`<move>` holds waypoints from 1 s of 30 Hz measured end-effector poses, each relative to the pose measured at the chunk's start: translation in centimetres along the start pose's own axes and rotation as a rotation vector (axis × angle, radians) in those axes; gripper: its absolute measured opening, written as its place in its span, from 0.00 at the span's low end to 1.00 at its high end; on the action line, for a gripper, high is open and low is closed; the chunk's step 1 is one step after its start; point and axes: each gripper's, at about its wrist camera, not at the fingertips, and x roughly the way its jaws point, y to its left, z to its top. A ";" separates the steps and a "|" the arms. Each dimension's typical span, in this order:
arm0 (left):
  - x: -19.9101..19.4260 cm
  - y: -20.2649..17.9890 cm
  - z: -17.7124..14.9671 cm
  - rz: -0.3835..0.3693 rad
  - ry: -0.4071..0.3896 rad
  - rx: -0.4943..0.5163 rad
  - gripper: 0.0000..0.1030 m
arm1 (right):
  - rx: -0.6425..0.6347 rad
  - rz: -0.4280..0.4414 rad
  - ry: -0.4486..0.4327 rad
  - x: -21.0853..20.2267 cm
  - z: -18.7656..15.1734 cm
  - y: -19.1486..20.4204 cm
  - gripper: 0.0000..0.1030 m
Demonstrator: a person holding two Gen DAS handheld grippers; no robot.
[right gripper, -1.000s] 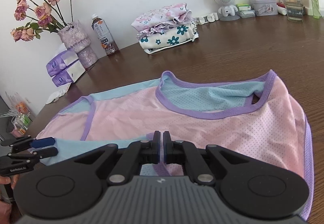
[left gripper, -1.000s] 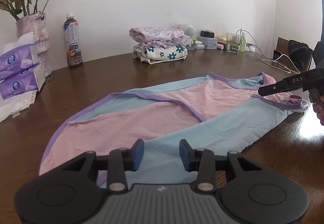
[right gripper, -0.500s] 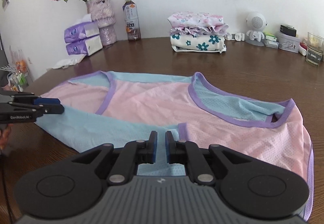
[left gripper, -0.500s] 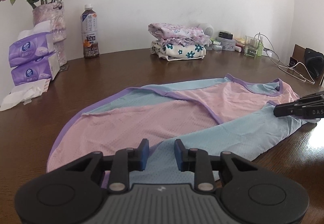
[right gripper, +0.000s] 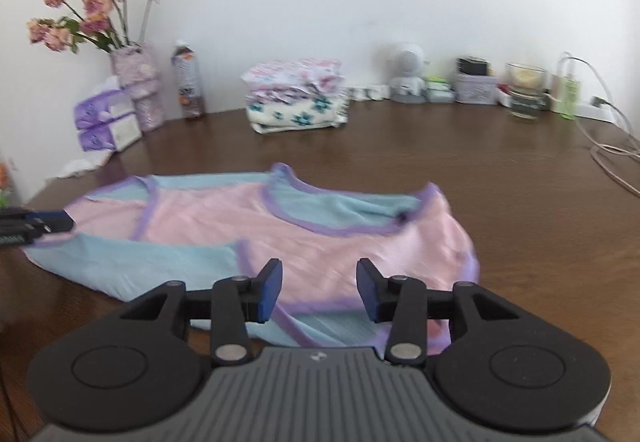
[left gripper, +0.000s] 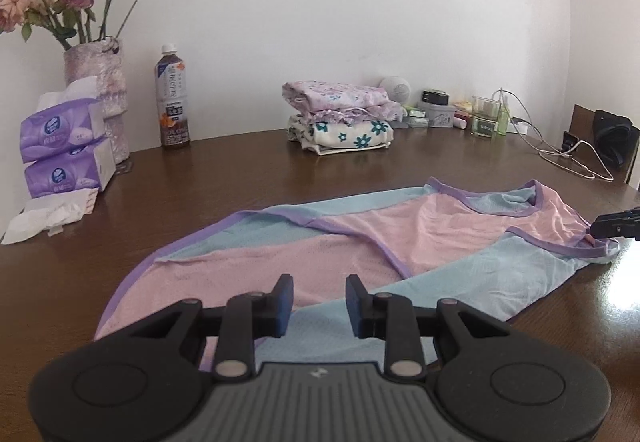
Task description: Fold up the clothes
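A pink and light-blue mesh tank top (left gripper: 400, 242) with purple trim lies flat on the brown table (left gripper: 240, 178). My left gripper (left gripper: 318, 302) hovers over its hem end, jaws apart with nothing pinched. In the right wrist view the same tank top (right gripper: 320, 226) spreads out ahead, and my right gripper (right gripper: 319, 290) is opening over the shoulder end, its pads off the cloth. The right gripper's tip (left gripper: 616, 224) shows at the far right, beside the strap. The left gripper's tip (right gripper: 40, 226) shows at the far left edge of the garment.
A stack of folded clothes (left gripper: 340, 122) sits at the back near the wall. A drink bottle (left gripper: 173, 102), a vase of dried roses (left gripper: 100, 94) and tissue packs (left gripper: 60, 150) stand at the back left. White cables (left gripper: 560, 158) and a glass (right gripper: 524, 90) are at the back right.
The right gripper's jaws went from shut on the shirt's edge to wide apart, letting the cloth go, and that hand drew back. The left jaws narrowed slightly.
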 end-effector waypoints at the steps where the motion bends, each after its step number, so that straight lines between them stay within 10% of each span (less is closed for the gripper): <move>1: 0.2 -0.4 0.0 -0.012 0.006 0.008 0.26 | 0.004 -0.022 0.006 -0.4 -0.4 -0.5 0.41; 10: 2.1 -0.9 -0.8 -0.005 0.085 -0.002 0.26 | 0.042 -0.135 0.007 -3.0 -3.3 -4.1 0.41; 21: 2.3 -1.0 -0.8 0.012 0.094 0.006 0.31 | -0.155 -0.064 0.039 -3.2 -3.3 -2.5 0.40; 30: 1.7 -3.0 0.5 -0.004 0.094 0.063 0.32 | -0.008 -0.026 0.040 -2.5 -3.2 -5.6 0.41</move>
